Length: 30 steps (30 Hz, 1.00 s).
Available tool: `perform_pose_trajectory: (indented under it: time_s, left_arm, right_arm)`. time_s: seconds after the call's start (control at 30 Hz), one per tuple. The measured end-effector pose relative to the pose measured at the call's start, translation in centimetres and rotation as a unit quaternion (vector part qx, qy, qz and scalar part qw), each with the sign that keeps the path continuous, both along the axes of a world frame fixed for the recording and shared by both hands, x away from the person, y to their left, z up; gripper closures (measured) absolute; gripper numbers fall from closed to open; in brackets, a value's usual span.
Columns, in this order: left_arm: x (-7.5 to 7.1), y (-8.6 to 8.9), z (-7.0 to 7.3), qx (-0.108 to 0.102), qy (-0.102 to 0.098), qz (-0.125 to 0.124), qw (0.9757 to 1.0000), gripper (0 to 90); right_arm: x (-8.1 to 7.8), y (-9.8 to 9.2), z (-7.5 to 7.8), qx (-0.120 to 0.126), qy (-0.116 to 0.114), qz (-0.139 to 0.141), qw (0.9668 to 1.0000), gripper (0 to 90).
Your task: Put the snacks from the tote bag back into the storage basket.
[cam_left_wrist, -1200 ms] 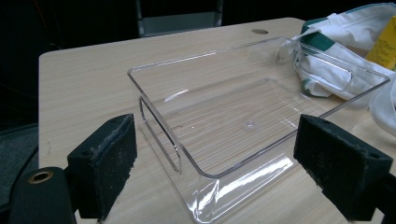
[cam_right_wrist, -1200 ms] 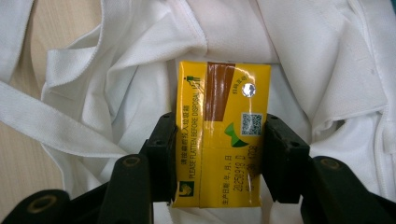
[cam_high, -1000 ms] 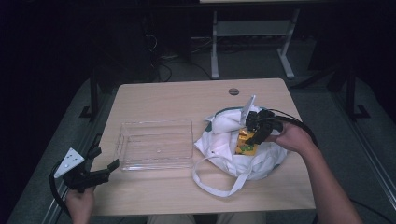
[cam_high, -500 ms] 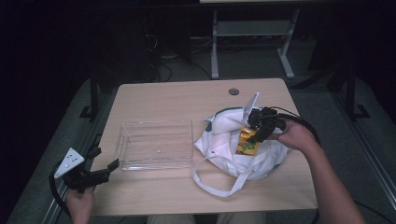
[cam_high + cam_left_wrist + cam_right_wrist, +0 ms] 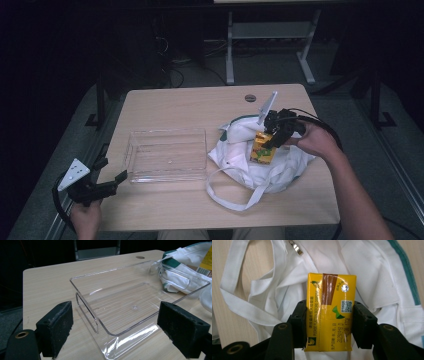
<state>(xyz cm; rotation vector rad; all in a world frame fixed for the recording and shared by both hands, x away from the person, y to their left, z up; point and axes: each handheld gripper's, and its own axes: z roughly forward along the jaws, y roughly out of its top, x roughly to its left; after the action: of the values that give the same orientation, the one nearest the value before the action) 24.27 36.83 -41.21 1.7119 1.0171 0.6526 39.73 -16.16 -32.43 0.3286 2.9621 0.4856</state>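
Note:
A yellow drink carton (image 5: 329, 312) with a brown stripe is clamped between the black jaws of my right gripper (image 5: 328, 323). In the high view that carton (image 5: 262, 148) hangs just above a crumpled white cloth bag (image 5: 260, 162) with green trim, held by the right gripper (image 5: 272, 137). My left gripper (image 5: 111, 172) rests at the table's near left corner, jaws wide apart and nothing between them. Its own view shows the left gripper (image 5: 115, 327) facing a clear plastic tray (image 5: 130, 307), which holds nothing.
The clear tray (image 5: 167, 155) sits on the wooden table (image 5: 190, 105) left of the bag. A long white strap (image 5: 235, 192) loops from the bag toward the near edge. A round grommet (image 5: 250, 98) marks the table's far side. Dark floor and a white frame lie beyond.
The right gripper has lifted the yellow carton a little up out of the bag's opening. The left gripper has stayed where it was.

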Motion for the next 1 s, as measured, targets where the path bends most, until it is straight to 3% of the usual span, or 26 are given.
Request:
perform_pose_trajectory:
  time_s: [0.3,0.6,1.0]
  left_arm:
    - [0.0,0.0,0.0,0.000,0.001,0.000,1.0000,12.8]
    - [0.1,-0.1,0.0,-0.003,0.000,0.000,1.0000,12.8]
    - [0.2,-0.1,0.0,-0.002,0.002,-0.002,1.0000,12.8]
  right_arm:
    - [0.3,1.1,2.0,0.011,-0.007,0.010,0.9999,52.6]
    - [0.8,3.3,4.2,0.019,-0.011,0.028,0.9994,52.7]
    - [1.6,5.9,5.9,0.025,-0.011,0.045,0.9986,52.7]
